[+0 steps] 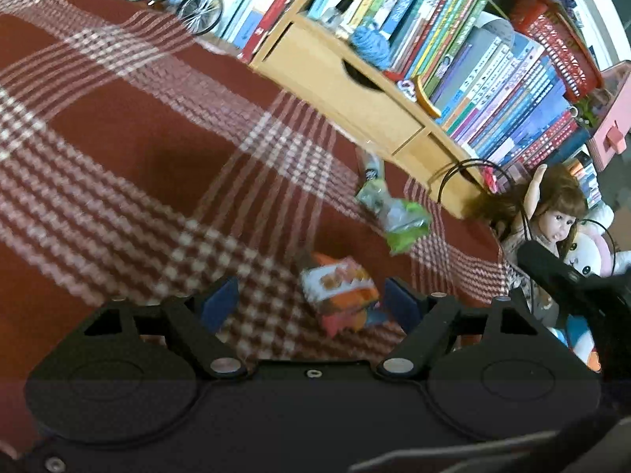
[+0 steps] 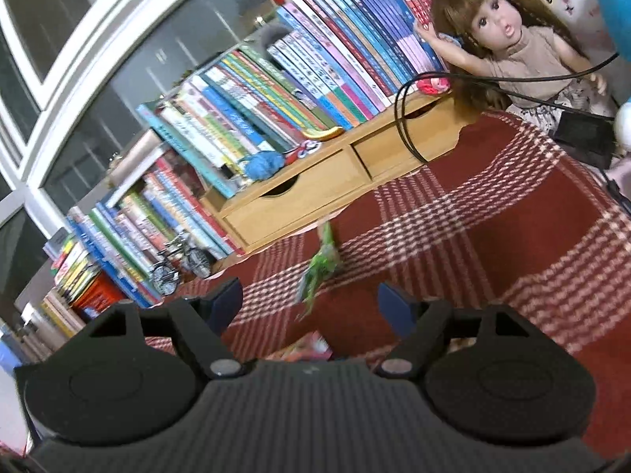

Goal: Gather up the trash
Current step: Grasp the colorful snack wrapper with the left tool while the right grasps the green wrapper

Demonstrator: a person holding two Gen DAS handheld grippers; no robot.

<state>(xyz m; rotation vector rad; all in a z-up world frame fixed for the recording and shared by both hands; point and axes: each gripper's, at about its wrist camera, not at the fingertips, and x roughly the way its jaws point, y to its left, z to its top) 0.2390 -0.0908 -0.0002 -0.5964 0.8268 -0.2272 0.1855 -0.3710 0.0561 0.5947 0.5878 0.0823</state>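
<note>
Two pairs of tongs close in on snack litter strewn over a bench draped in a red-and-white checked cloth (image 1: 130, 126). The left tongs (image 1: 311, 301) stand open with nothing gripped; an orange snack wrapper (image 1: 339, 295) lies on the cloth between their tips, nearer the right-hand finger, its long axis running aslant across the gap. The left tongs look the nearer to it. Just beyond, ahead and slightly right, lies a green wrapper (image 1: 394, 213), stretched away from the tongs toward a wooden drawer unit (image 1: 347, 90).

The right tongs (image 2: 309, 301) also gape empty; the green wrapper (image 2: 319, 268) sits just ahead between their tips, lengthwise along their line, blurred.

Rows of books (image 1: 453, 19), a doll (image 2: 508, 35), a plush toy and a looping black cable crowd the bench's far edge beneath a window.
</note>
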